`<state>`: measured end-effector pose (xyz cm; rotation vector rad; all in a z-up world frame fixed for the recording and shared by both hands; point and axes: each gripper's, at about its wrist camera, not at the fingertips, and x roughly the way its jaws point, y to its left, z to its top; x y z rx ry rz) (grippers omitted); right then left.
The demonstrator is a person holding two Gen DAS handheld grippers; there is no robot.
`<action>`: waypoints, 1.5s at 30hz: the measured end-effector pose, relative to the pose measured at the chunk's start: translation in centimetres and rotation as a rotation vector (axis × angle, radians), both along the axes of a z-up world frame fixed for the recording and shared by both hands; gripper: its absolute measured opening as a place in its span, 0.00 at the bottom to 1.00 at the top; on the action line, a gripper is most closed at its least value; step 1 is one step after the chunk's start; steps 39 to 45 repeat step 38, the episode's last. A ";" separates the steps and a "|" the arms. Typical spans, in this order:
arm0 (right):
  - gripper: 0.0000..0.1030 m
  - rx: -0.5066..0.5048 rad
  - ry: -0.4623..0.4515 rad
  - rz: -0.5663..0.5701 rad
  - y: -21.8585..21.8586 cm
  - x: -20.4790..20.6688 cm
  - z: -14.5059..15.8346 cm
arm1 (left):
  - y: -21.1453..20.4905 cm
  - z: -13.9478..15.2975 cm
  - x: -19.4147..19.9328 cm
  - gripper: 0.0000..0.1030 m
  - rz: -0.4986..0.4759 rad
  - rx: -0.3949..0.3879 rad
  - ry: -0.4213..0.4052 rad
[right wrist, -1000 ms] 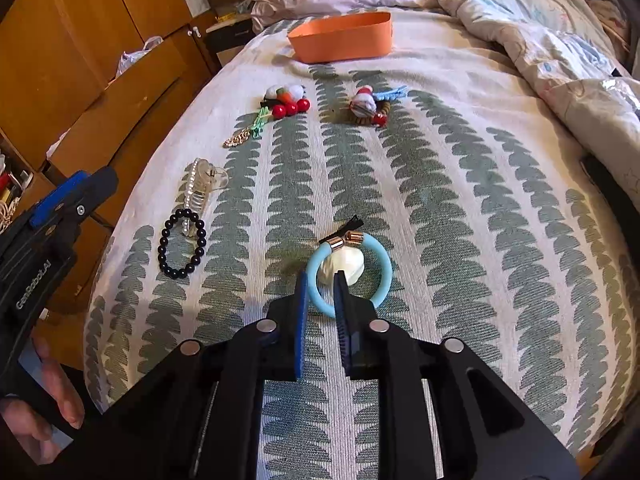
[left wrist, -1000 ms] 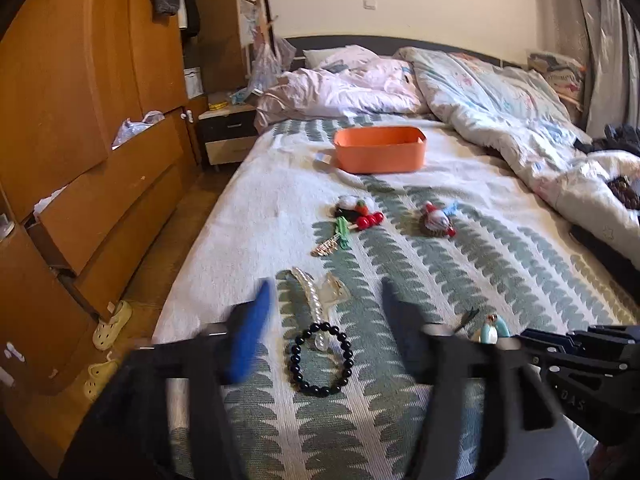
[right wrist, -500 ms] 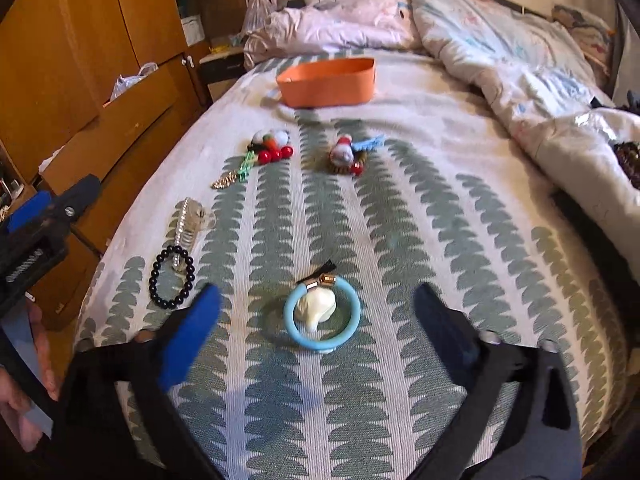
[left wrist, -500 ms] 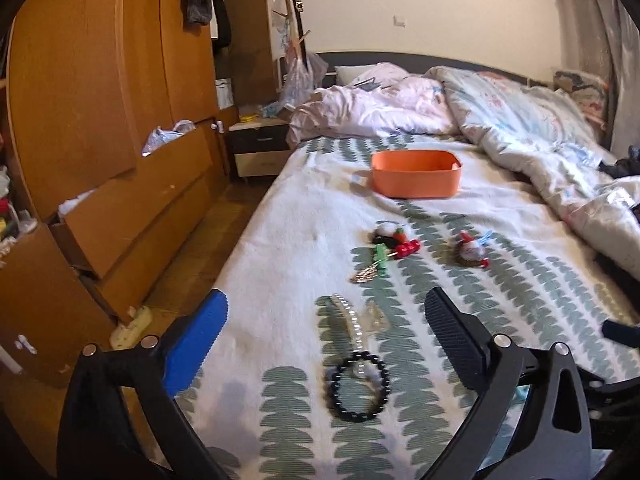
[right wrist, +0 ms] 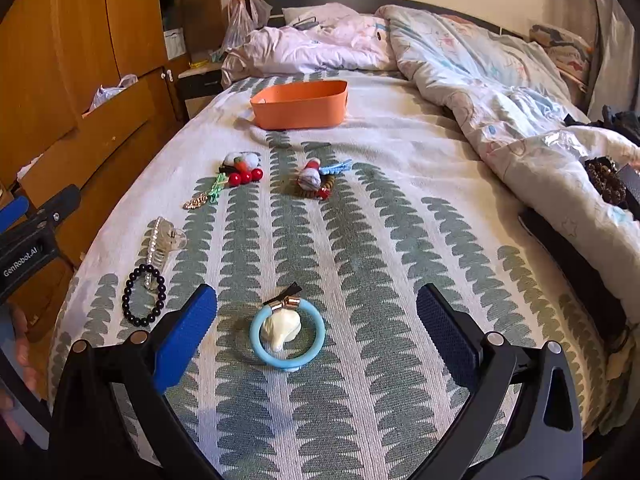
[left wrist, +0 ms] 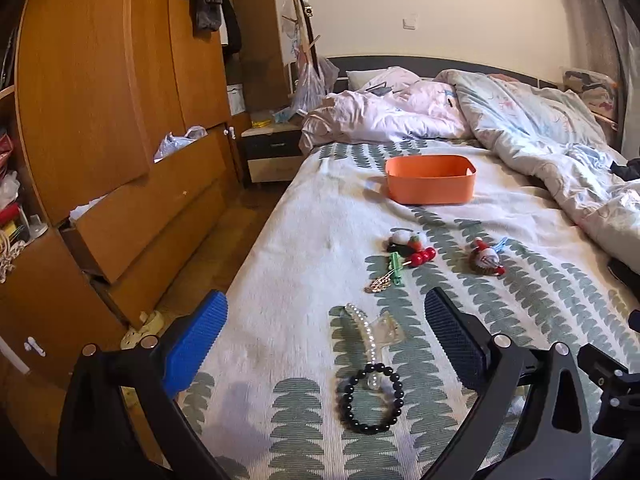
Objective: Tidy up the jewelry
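Note:
A black bead bracelet lies on the leaf-patterned bedspread, touching a clear pearl hair clip. My left gripper hangs open above them, holding nothing. In the right wrist view a blue hair tie with a white shell charm lies between the wide-open jaws of my right gripper, untouched. Farther up the bed sit a red-berry hair tie, a green clip with a gold piece and a red-white hair tie. An orange bin stands beyond them.
A rumpled duvet covers the bed's right side and pillows lie at the head. A wooden wardrobe with pulled-out drawers runs along the left, past the bed's edge. A nightstand stands by the headboard. A hand holds the left gripper.
Both grippers opened wide; the right one had its jaws nearly shut close to the blue hair tie and has drawn back. Both cameras tilted up, showing more of the room.

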<state>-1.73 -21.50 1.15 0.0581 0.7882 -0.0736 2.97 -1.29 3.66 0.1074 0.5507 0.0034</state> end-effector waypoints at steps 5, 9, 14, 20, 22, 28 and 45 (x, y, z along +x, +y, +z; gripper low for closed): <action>0.97 -0.002 -0.002 -0.023 -0.3 0.2 -0.1 | 0.1 0.1 0.0 0.95 0.002 0.004 -0.026; 0.97 0.018 -0.014 -0.040 -0.8 0.2 -0.1 | 0.3 0.0 0.3 0.95 0.003 -0.009 -0.017; 0.97 0.017 -0.018 -0.044 -1.0 0.5 -0.3 | 0.4 -0.5 0.8 0.95 0.013 -0.008 -0.007; 0.97 0.020 -0.008 -0.051 -1.3 1.2 -0.9 | 0.6 -1.2 1.8 0.95 0.006 -0.036 0.016; 0.97 0.016 -0.006 -0.054 -1.3 1.5 -1.1 | 0.8 -1.4 2.1 0.95 0.009 -0.040 0.023; 0.97 0.028 -0.005 -0.058 -1.6 1.8 -1.6 | 1.0 -1.6 2.6 0.95 0.019 -0.030 0.015; 0.97 0.033 -0.055 -0.097 -3.0 2.0 -1.4 | 1.2 -2.1 3.2 0.95 0.014 -0.037 0.032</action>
